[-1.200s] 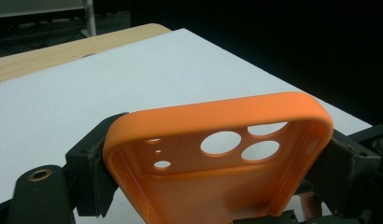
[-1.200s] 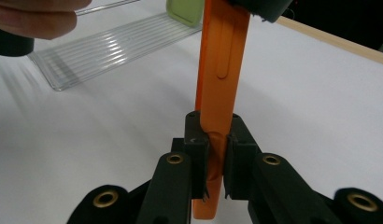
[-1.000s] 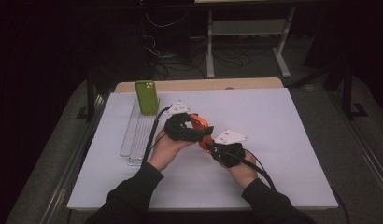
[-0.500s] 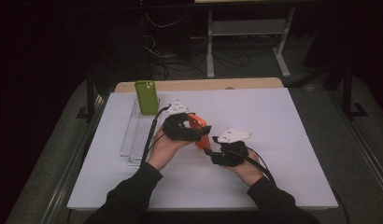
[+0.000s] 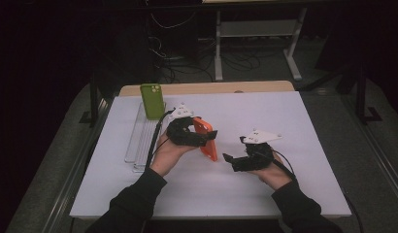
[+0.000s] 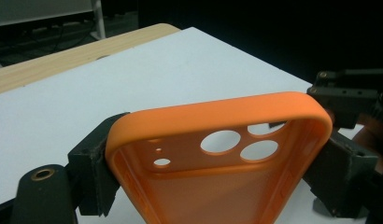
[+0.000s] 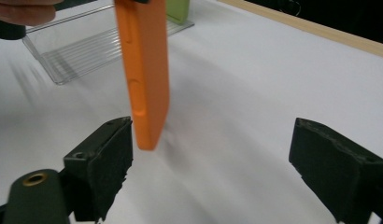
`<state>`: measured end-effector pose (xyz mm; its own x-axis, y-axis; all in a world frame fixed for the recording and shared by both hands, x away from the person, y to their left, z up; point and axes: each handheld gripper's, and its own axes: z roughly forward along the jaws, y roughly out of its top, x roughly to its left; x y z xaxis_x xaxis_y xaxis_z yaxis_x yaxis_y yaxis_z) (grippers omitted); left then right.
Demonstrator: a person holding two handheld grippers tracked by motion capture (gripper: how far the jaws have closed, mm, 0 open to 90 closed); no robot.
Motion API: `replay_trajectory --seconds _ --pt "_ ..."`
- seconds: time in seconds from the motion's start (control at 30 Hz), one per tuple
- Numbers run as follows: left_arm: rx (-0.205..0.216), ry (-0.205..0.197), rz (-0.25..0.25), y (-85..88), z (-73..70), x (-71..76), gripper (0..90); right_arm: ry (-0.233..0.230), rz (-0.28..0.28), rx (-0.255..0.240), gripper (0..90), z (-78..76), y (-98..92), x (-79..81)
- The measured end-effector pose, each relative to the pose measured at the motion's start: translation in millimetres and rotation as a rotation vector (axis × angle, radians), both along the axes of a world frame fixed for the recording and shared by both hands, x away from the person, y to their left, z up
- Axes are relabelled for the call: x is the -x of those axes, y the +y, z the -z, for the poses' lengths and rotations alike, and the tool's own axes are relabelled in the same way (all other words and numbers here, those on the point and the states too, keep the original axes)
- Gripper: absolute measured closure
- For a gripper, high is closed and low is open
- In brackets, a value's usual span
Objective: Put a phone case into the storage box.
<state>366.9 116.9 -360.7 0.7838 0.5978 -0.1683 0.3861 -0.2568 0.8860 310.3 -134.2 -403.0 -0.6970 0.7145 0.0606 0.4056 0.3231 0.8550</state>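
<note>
Orange phone case (image 5: 207, 138) — in left gripper (image 5: 190, 136)

Both forearms, in dark sleeves, come in from six o'clock in the high view and spread slightly apart as they reach forward. The left hand (image 5: 168, 153) sits near the centre, its wrist angled toward one o'clock, carrying the left gripper (image 5: 199, 138), whose jaws point toward three o'clock and are clamped tight on what they hold. The right hand (image 5: 270, 172) lies at about four o'clock from the left one, well apart from it. The right gripper (image 5: 231, 160) points toward nine o'clock; its jaws have just been opening and stand wide, with nothing pressed between their pads.
</note>
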Motion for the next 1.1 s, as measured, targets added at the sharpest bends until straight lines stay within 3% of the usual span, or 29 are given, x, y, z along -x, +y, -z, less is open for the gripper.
replay_trajectory --seconds 0.1,0.2,0.63,0.83,1.1 --pt "-0.002 0.0 0.001 0.3 -0.3 0.1 15.8 0.012 0.02 0.008 2.5 0.7 -9.6 0.4" --pt "-0.002 -0.001 -0.002 0.4 -0.7 0.1 15.8 0.026 0.047 0.007 0.2 2.9 -17.8 2.4" --pt "-0.016 -0.023 -0.01 8.0 -13.6 -1.5 15.7 0.036 0.111 0.038 0.0 14.0 -53.7 18.8" --pt "-0.021 -0.036 -0.023 17.1 -25.3 -3.9 15.6 0.056 0.123 0.038 0.0 22.2 -59.8 23.9" --pt "0.004 -0.053 -0.055 37.6 -44.4 -9.7 15.7 0.069 0.113 0.047 0.0 30.7 -63.7 28.6"
